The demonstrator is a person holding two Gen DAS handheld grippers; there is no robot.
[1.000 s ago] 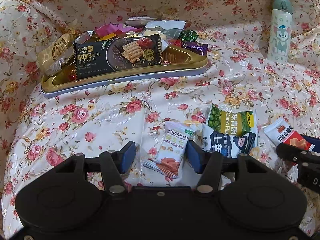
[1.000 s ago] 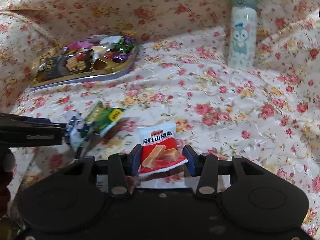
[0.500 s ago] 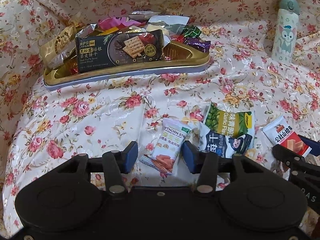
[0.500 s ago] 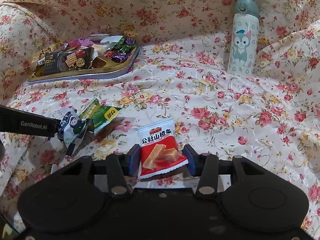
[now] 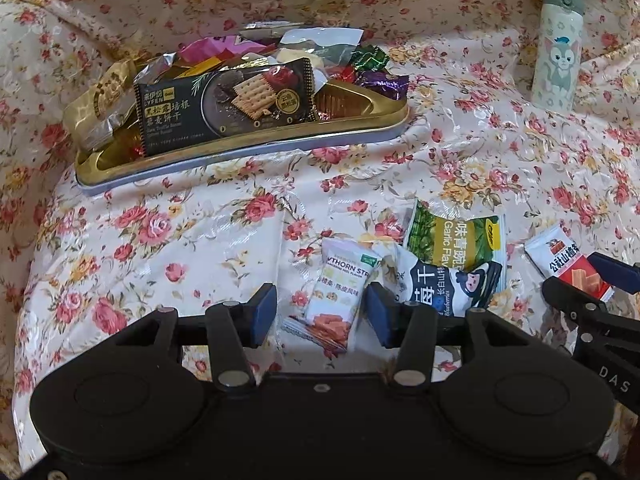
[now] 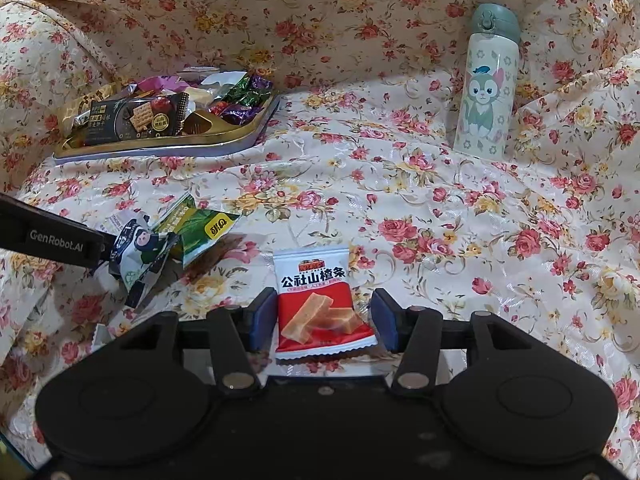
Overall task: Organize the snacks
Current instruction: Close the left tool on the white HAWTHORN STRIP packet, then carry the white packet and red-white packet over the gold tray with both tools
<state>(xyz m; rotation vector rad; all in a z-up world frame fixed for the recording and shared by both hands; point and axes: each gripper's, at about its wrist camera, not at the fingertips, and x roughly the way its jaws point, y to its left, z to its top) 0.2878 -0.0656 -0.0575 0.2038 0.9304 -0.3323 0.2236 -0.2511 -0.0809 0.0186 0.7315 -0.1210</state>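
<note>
Hand-held gripper [image 6: 323,320] open, gold tray [image 6: 224,142] holding snacks [image 6: 138,118]

Right gripper [image 6: 322,320] fingers just opened, releasing red snack packet [image 6: 320,300].

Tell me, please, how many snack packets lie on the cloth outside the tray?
4: a white packet between the left gripper pads, a black-and-white one and a green one beside it, a red one between the right gripper pads. None seems hidden.
</note>
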